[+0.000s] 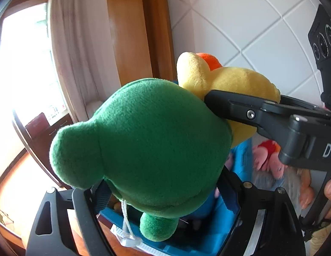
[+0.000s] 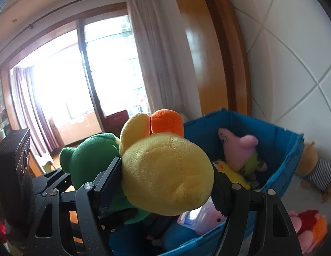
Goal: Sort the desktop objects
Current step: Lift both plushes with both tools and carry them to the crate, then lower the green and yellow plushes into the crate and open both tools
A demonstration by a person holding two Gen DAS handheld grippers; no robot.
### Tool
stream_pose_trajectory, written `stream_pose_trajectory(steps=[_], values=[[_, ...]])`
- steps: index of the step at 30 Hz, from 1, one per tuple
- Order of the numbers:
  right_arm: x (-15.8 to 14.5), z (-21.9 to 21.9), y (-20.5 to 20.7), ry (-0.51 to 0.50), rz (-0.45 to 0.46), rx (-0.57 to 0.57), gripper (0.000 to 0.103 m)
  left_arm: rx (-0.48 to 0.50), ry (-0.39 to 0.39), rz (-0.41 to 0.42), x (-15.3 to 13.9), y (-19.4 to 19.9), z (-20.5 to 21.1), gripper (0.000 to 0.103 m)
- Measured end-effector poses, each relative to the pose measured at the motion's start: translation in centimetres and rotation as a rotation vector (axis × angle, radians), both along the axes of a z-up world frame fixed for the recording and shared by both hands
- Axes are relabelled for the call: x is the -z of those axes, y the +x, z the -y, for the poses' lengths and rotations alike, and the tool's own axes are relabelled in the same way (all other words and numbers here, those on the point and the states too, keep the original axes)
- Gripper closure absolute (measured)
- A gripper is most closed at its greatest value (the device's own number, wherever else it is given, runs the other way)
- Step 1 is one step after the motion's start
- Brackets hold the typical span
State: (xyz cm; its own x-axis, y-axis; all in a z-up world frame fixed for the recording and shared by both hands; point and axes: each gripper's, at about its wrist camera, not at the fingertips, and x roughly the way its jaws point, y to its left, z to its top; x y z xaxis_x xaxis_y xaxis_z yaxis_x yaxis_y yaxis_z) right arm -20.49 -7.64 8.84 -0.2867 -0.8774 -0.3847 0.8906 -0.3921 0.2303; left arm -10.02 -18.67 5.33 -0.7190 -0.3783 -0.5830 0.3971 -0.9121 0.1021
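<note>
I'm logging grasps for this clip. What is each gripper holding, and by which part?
The left gripper clamps the green plush across its rounded body. The right gripper clamps the yellow plush across its body.

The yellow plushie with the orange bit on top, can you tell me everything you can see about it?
The yellow plush toy is soft and fuzzy, with a round yellow body, a yellow flap sticking up and an orange lobe beside it at the top. No face shows from here. The right gripper is shut on it, one finger on each side, holding it up over the blue bin. It presses against the green plush toy, which the left gripper is holding.
</note>
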Motion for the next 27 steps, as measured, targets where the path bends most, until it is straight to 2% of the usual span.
stream_pose_trajectory(steps=[6,10,15,19,27], values=[[4.0,1.8,-1.1,0.061,0.106,0.061,0.029,0.063,0.047,0.092,3.6,-1.0,2.5,0.012],[5.5,2.2,-1.9,0.099,0.147,0.105,0.029,0.105,0.062,0.131,5.3,-1.7,3.3,0.01],[5.8,2.7,-1.7,0.131,0.14,0.127,0.025,0.111,0.074,0.162,6.4,-2.8,4.0,0.004],[5.6,2.8,-1.5,0.135,0.131,0.152,0.014,0.098,0.063,0.164,7.0,-2.6,2.6,0.0],[4.1,2.5,-0.8,0.12,0.099,0.2,0.009,0.065,0.069,0.14,5.5,-0.3,4.6,0.0]])
